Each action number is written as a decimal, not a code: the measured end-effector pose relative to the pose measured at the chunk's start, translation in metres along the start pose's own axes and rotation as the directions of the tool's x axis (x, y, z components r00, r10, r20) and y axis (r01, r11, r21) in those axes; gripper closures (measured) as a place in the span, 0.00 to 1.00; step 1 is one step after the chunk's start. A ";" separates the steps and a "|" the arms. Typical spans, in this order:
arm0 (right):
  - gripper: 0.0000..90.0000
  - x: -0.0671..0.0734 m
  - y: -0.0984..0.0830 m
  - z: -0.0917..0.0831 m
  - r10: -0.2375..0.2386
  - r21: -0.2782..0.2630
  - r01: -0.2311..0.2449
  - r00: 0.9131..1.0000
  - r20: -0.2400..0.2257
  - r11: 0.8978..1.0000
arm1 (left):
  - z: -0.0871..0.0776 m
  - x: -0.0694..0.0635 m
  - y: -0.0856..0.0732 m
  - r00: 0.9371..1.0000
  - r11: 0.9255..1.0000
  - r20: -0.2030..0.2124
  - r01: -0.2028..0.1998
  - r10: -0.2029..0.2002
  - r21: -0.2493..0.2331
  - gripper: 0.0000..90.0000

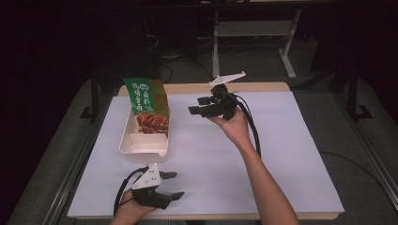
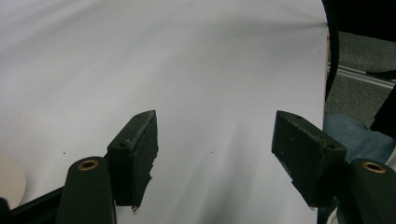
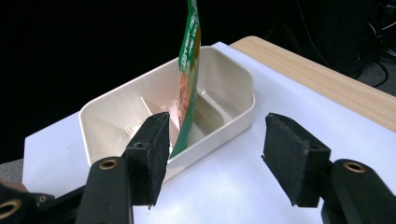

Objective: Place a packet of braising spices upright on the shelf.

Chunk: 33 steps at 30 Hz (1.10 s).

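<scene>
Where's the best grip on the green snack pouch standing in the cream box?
Probably the free upper edge of the green pouch, pads on its two flat faces. It stands upright and thin in the cream box, its bottom walled in by rim and dividers. Come in level with the right gripper, already open and facing it.

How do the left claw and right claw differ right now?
The left claw sits near the table's front edge, facing bare white surface; the right claw is farther back, facing the cream tray where the green packet stands. Both are open, gripping nothing.
</scene>
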State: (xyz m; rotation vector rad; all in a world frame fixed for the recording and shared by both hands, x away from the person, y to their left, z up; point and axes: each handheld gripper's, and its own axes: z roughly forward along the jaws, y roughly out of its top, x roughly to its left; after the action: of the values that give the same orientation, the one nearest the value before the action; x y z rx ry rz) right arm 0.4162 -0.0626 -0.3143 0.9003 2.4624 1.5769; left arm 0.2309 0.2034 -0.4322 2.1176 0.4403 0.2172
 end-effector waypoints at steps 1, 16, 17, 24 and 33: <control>0.44 0.000 0.000 0.000 0.000 0.000 0.000 1.000 0.000 1.000 | 0.000 0.000 0.000 1.000 1.000 0.000 0.000 0.000 0.000 0.34; 0.43 -0.007 -0.020 -0.020 0.027 0.020 -0.028 0.999 0.020 0.999 | 0.000 0.000 0.000 1.000 1.000 -0.001 0.000 0.000 0.001 0.34; 0.43 -0.008 -0.021 -0.021 0.028 0.017 -0.029 0.999 0.021 0.999 | 0.000 0.000 0.000 1.000 1.000 -0.001 0.000 0.000 0.001 0.34; 0.42 -0.009 -0.028 -0.030 0.034 0.016 -0.035 0.999 0.025 0.999 | 0.000 0.000 0.000 1.000 1.000 -0.003 -0.004 0.004 0.003 0.34; 0.41 -0.014 -0.040 -0.042 0.048 0.023 -0.049 0.998 0.038 0.999 | 0.001 0.001 0.000 1.000 1.000 -0.003 -0.001 0.001 0.003 0.34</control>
State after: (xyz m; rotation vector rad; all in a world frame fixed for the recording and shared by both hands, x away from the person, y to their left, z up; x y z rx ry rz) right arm 0.3948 -0.1152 -0.3316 0.9915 2.4573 1.5334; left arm 0.2318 0.2032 -0.4325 2.1209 0.4419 0.2205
